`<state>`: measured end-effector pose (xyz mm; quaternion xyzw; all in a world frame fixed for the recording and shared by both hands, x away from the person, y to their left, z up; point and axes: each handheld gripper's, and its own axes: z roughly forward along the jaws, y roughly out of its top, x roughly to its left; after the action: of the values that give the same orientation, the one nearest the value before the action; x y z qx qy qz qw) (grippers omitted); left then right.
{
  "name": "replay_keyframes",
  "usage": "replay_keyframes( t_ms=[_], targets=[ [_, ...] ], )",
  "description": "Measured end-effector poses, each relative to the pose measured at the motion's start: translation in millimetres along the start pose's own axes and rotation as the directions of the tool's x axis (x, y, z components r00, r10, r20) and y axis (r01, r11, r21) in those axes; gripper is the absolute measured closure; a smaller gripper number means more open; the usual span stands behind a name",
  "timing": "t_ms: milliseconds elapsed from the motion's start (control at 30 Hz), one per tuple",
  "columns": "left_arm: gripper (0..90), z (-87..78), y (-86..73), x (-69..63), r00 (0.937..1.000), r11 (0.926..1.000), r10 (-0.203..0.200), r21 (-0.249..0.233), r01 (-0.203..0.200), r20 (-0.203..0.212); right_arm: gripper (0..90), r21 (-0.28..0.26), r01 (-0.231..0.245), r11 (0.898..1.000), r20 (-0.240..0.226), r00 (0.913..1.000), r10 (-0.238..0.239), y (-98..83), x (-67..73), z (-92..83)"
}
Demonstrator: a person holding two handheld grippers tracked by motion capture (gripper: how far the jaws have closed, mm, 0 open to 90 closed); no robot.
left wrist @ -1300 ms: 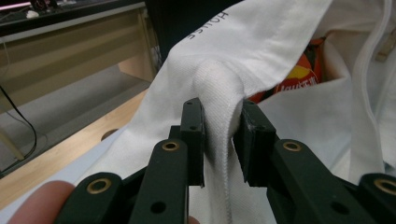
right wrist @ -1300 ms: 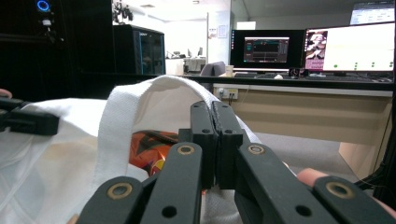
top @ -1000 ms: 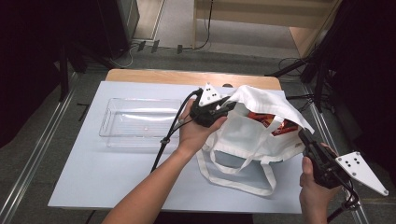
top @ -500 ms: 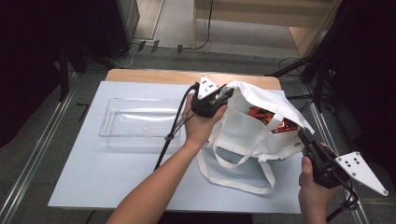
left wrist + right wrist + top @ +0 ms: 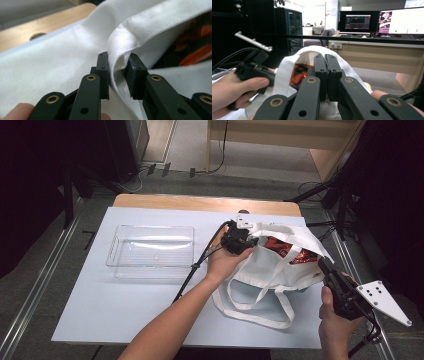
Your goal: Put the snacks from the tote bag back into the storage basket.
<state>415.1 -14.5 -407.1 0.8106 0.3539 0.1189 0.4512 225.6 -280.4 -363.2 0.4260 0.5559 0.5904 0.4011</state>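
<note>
A white tote bag (image 5: 265, 266) lies on the white table top (image 5: 125, 310), right of centre, its mouth turned up and away. Orange and red snack packs (image 5: 288, 250) show inside it. My left gripper (image 5: 251, 241) is at the mouth's left rim. In the left gripper view the jaws (image 5: 117, 63) are shut on a folded hem of the bag (image 5: 50, 62), with the packs (image 5: 197, 50) beyond. My right gripper (image 5: 323, 264) is at the bag's right edge. In the right gripper view its jaws (image 5: 325, 57) are pressed together, and the bag's rim (image 5: 284, 67) arches over them.
A clear plastic tray (image 5: 115, 251) stands left of the bag with nothing in it. The bag's two looped handles (image 5: 255, 312) trail toward the near edge. A wooden strip (image 5: 200, 202) borders the table's far side. Desks with lit monitors (image 5: 359, 22) stand beyond.
My left hand has dropped and shifted to the right with the bag's rim, so the mouth sits lower and flatter. The right hand and gripper have stayed put.
</note>
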Motion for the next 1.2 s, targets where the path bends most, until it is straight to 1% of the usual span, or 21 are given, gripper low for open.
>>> replay_keyframes(
  t_ms=[67, 133, 167, 233, 333, 400, 467, 567, 633, 667, 700, 733, 800, 867, 933, 967, 1000, 1033, 1100, 1167, 1200],
  targets=[
    [75.3, 3.3, -7.7, 1.5, 0.9996, 0.9996, -0.018, 0.022, 0.017, 0.024, 90.0, 0.019, 0.020, 1.000, 0.020, 0.9996, -0.021, -0.9, -0.5, 3.3],
    [74.7, 8.0, -15.5, 3.5, 0.9986, 0.9981, -0.020, 0.058, 0.018, 0.048, 90.0, 0.050, 0.026, 0.998, 0.045, 0.9986, -0.028, -2.0, -2.9, 7.9],
    [74.5, 10.6, -20.0, 4.1, 0.9984, 0.9967, -0.020, 0.080, 0.016, 0.054, 90.0, 0.062, 0.021, 0.998, 0.054, 0.9982, -0.025, -3.1, -4.5, 10.2],
    [74.3, 13.4, -25.4, 3.7, 0.9984, 0.9951, -0.013, 0.098, 0.008, 0.054, 90.0, 0.094, 0.039, 0.995, 0.081, 0.9956, -0.047, -5.4, -6.2, 15.7],
    [74.3, 16.6, -31.6, 1.1, 0.9984, 0.9944, -0.016, 0.105, 0.010, 0.055, 90.0, 0.129, 0.054, 0.990, 0.131, 0.9888, -0.071, -6.7, -10.0, 22.4],
    [74.1, 16.9, -33.6, -0.1, 0.9985, 0.9936, -0.006, 0.113, -0.001, 0.055, 89.9, 0.152, 0.047, 0.987, 0.148, 0.9865, -0.070, -6.3, -14.9, 25.5],
    [73.8, 15.9, -35.0, -0.8, 0.9984, 0.9938, -0.007, 0.112, 0.001, 0.056, 89.5, 0.168, 0.043, 0.985, 0.170, 0.9828, -0.072, -7.1, -19.9, 27.4],
    [72.3, 13.3, -37.9, -1.1, 0.9985, 0.9946, -0.002, 0.104, -0.004, 0.055, 84.4, 0.208, 0.016, 0.978, 0.199, 0.9782, -0.059, -13.5, -32.9, 32.2],
    [70.6, 11.1, -42.2, -0.5, 0.9981, 0.9954, 0.000, 0.095, -0.006, 0.062, 82.6, 0.228, -0.037, 0.973, 0.219, 0.9756, -0.014, -20.5, -45.0, 34.0],
    [70.4, 10.7, -44.6, 0.1, 0.9975, 0.9959, -0.008, 0.091, 0.002, 0.070, 81.6, 0.232, -0.071, 0.970, 0.230, 0.9731, 0.017, -25.1, -51.5, 33.9],
    [70.5, 10.4, -46.4, 0.7, 0.9973, 0.9959, -0.010, 0.091, 0.004, 0.073, 81.1, 0.234, -0.088, 0.968, 0.236, 0.9712, 0.031, -28.7, -55.2, 33.9],
    [70.7, 10.5, -48.2, 1.1, 0.9969, 0.9958, -0.014, 0.092, 0.007, 0.077, 80.8, 0.238, -0.096, 0.967, 0.239, 0.9704, 0.038, -31.1, -56.9, 33.9],
    [70.7, 10.6, -50.9, 1.1, 0.9967, 0.9962, -0.025, 0.086, 0.019, 0.077, 78.9, 0.236, -0.093, 0.967, 0.249, 0.9679, 0.032, -36.4, -60.1, 35.4],
    [70.6, 10.0, -52.4, 1.1, 0.9962, 0.9962, -0.031, 0.083, 0.025, 0.082, 77.6, 0.234, -0.106, 0.966, 0.251, 0.9669, 0.046, -40.1, -63.6, 36.6],
    [70.5, 8.4, -53.7, 1.5, 0.9950, 0.9956, -0.047, 0.085, 0.040, 0.088, 79.2, 0.234, -0.137, 0.962, 0.254, 0.9644, 0.075, -42.6, -66.7, 36.6],
    [70.5, 7.5, -55.2, 1.5, 0.9941, 0.9957, -0.054, 0.080, 0.047, 0.094, 83.6, 0.233, -0.144, 0.962, 0.243, 0.9662, 0.086, -43.4, -67.8, 36.4],
    [70.4, 6.9, -56.3, 1.3, 0.9942, 0.9957, -0.052, 0.082, 0.044, 0.095, 89.0, 0.236, -0.164, 0.958, 0.217, 0.9697, 0.113, -43.5, -67.8, 36.1],
    [70.1, 6.4, -58.1, 1.1, 0.9948, 0.9963, -0.042, 0.079, 0.035, 0.093, 89.9, 0.229, -0.164, 0.959, 0.205, 0.9716, 0.117, -43.3, -67.3, 36.0],
    [68.9, 5.7, -62.5, 1.0, 0.9944, 0.9962, -0.052, 0.075, 0.045, 0.092, 90.0, 0.227, -0.153, 0.962, 0.185, 0.9764, 0.112, -41.8, -65.3, 36.8],
    [65.6, 2.1, -64.3, -0.1, 0.9944, 0.9964, -0.059, 0.066, 0.053, 0.088, 90.0, 0.224, -0.173, 0.959, 0.163, 0.9769, 0.138, -41.1, -65.2, 37.6],
    [61.6, -1.5, -64.7, -2.0, 0.9953, 0.9978, -0.049, 0.050, 0.045, 0.083, 90.0, 0.221, -0.180, 0.959, 0.156, 0.9768, 0.147, -41.1, -65.4, 37.6]
  ],
)
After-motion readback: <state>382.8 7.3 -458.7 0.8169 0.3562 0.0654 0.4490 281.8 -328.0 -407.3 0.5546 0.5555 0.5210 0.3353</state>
